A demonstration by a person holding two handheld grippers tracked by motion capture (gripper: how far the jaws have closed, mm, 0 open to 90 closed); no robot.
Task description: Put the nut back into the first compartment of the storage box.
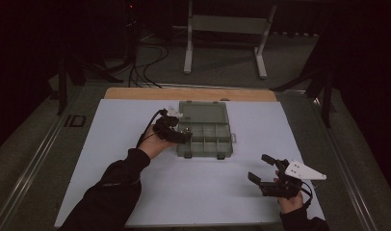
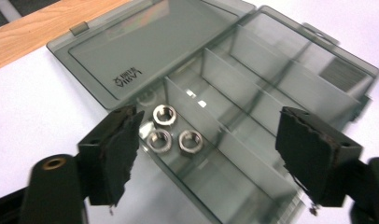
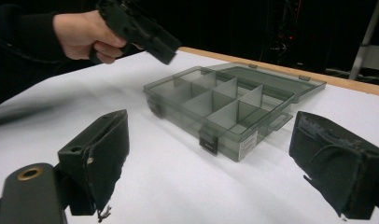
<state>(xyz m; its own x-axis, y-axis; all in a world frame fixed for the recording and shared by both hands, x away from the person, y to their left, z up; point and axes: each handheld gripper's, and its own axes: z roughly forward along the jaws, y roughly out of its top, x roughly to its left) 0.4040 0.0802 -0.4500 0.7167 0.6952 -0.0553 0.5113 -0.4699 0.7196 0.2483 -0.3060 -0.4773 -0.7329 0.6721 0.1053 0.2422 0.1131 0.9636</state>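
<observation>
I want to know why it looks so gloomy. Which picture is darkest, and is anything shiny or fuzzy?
High view: darkest, the room behind is nearly black, with the white sheet on the table brightest. Left gripper view: well lit, pale glare streaks across the smoky clear plastic organizer box's open lid, three shiny metal nuts glint, and the near tongs look soft. Right gripper view: black background, near tongs slightly blurred.

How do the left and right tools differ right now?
The left tool hangs over the organiser box, above three nuts; the right tool is off the box, over bare white table. The left points right, the right points left and away. Both are open and hold nothing.
</observation>
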